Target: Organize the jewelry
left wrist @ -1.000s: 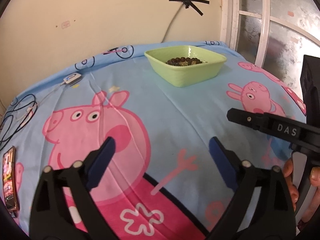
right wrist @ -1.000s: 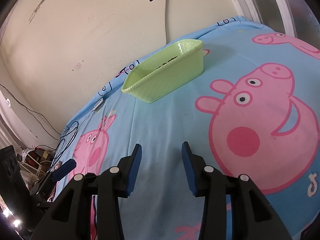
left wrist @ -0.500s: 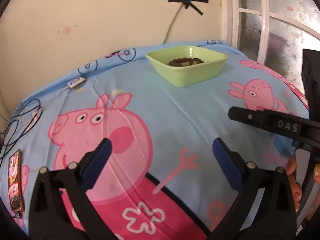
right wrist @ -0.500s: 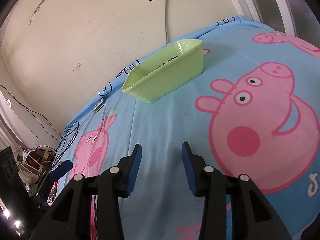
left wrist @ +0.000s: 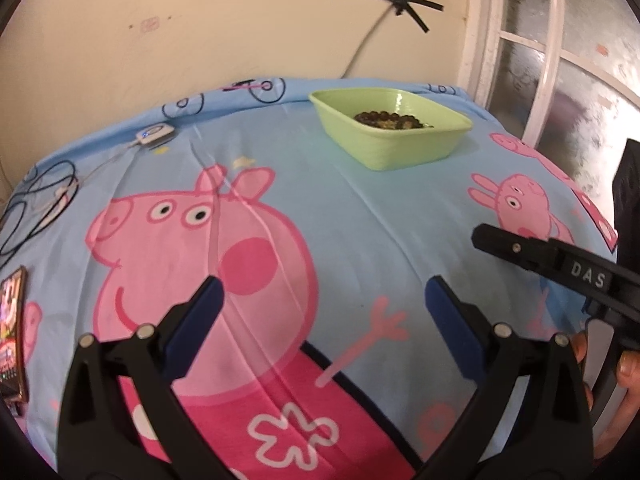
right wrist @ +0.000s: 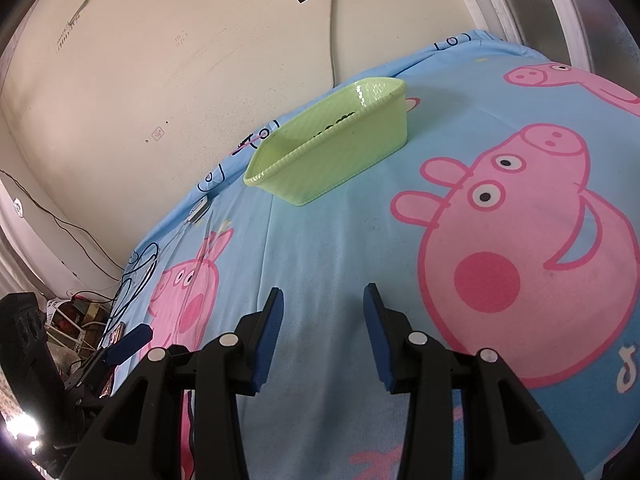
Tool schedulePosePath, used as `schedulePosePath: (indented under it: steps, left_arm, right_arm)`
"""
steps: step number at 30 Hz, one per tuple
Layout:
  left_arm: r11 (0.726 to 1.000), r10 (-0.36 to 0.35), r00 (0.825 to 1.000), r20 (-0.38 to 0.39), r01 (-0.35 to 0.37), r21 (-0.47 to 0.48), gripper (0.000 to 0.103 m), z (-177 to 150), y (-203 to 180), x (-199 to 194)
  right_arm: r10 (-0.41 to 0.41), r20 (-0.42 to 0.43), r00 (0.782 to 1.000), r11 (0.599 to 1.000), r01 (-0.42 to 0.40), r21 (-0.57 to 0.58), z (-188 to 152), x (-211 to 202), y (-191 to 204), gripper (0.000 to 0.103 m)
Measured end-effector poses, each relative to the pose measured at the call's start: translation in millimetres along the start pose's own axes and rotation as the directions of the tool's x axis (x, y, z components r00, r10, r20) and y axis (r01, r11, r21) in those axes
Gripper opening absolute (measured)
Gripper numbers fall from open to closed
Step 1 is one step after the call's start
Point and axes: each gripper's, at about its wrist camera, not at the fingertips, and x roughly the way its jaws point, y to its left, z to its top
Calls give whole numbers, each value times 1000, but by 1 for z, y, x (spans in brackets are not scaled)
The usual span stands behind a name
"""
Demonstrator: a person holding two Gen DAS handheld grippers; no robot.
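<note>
A light green plastic tray (left wrist: 400, 160) stands at the far side of the bed, near the wall. A heap of dark beaded jewelry (left wrist: 386, 119) lies inside it. In the right wrist view the tray (right wrist: 340, 164) shows mostly its side wall, with only a strip of beads (right wrist: 336, 122) above the rim. My left gripper (left wrist: 323, 284) hovers wide open over the pink pig print, holding nothing. My right gripper (right wrist: 324, 292) stands open with a narrower gap and only bare sheet between its blue pads. Both are well short of the tray.
A blue cartoon-pig sheet (left wrist: 360, 220) covers the bed. A phone (left wrist: 12, 328) lies at the left edge, with black cables (left wrist: 40, 200) and a small white device (left wrist: 154, 134) beyond it. The right gripper's black arm (left wrist: 560, 264) and a hand (left wrist: 628, 364) are at the right. A window (left wrist: 560, 60) is behind.
The left wrist view has rolled a little, so the tray and phone sit slightly shifted in it. Both grippers' jaws keep the same gaps. The right view is unchanged.
</note>
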Motion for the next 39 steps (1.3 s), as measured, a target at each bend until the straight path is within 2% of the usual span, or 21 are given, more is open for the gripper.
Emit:
schedulePosePath:
  steps: [4, 17, 39]
  left_arm:
    - [1000, 2, 1000, -9, -2, -13, 97, 0, 2, 1]
    - [999, 9, 1000, -5, -9, 30, 97, 0, 0, 2]
    - [1000, 15, 1000, -3, -15, 6, 97, 0, 7, 2]
  right_arm:
    - [3, -1, 1000, 1000, -3, 2, -1, -1, 1, 17]
    - [5, -2, 1000, 1000, -5, -1, -1, -1, 1, 17]
    - [12, -4, 1000, 1000, -12, -3, 0, -1, 2, 17]
